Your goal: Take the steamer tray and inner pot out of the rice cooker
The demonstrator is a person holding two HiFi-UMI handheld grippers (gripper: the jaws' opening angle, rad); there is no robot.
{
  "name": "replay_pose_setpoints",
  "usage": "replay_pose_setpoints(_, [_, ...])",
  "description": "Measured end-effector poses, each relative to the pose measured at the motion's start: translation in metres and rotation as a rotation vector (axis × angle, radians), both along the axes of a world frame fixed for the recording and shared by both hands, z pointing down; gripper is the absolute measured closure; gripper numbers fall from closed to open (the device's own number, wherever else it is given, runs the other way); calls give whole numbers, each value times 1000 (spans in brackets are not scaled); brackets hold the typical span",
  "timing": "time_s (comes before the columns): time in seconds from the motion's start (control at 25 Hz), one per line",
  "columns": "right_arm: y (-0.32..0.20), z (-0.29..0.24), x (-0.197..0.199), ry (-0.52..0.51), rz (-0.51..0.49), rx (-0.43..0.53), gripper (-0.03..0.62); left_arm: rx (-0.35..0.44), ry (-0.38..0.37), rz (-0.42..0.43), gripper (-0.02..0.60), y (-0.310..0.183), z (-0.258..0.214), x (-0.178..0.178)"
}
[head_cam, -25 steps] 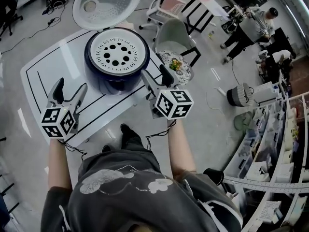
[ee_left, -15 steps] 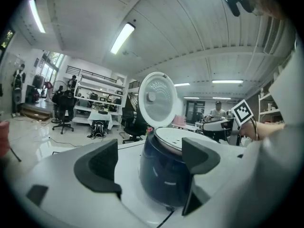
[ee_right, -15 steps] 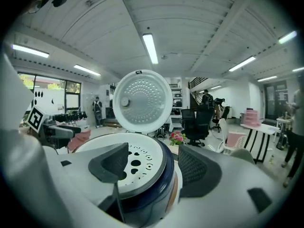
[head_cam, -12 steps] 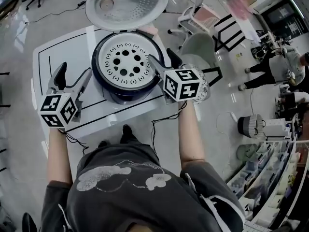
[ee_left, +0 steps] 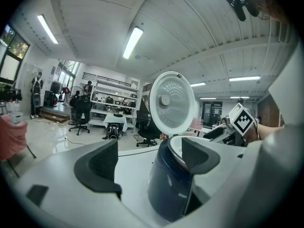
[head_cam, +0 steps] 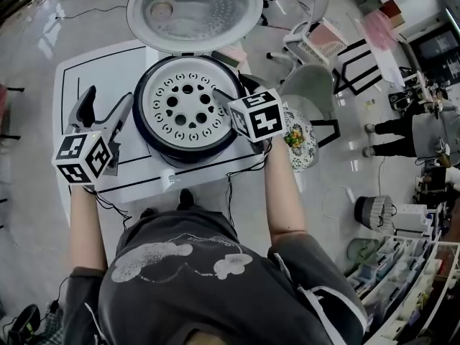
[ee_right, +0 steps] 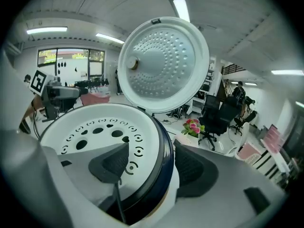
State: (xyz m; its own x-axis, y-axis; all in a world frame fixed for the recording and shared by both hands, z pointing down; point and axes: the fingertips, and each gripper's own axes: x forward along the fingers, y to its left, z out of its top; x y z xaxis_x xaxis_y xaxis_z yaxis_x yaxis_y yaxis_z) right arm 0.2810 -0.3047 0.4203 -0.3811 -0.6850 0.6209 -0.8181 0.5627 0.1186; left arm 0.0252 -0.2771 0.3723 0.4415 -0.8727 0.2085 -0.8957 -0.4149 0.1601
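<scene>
The dark blue rice cooker (head_cam: 180, 148) stands on the white table (head_cam: 86, 70) with its lid (head_cam: 194, 9) swung up at the back. A white steamer tray (head_cam: 183, 106) with round holes fills its mouth and hides the inner pot. My right gripper (head_cam: 231, 92) is open and straddles the cooker's right rim. In the right gripper view one finger lies over the steamer tray (ee_right: 90, 132) and the other outside the cooker wall (ee_right: 164, 160), the right gripper (ee_right: 152, 167) gripping nothing. My left gripper (head_cam: 108, 100) is open beside the cooker's left wall (ee_left: 173, 189); nothing lies within the left gripper (ee_left: 149, 160).
A chair with a floral cushion (head_cam: 298, 136) stands just right of the table. Other office chairs (head_cam: 316, 34) are behind it. The table's front edge runs close to the person's body. People stand far off at the right edge (head_cam: 417, 131).
My right gripper has moved forward and left onto the cooker's right rim. My left gripper has come closer to the cooker's left side. Both stay open.
</scene>
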Motion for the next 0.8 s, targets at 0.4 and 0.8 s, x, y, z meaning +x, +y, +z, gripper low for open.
replay_pose_setpoints(0.4, [-9,18,-4,153,-69,-70,298,-16,-15,-48,169,1,6,-2])
replay_pose_setpoints(0.8, [-22,14,-6,289,-106,-53,383,-18,-36,-87,170,4,4,-8])
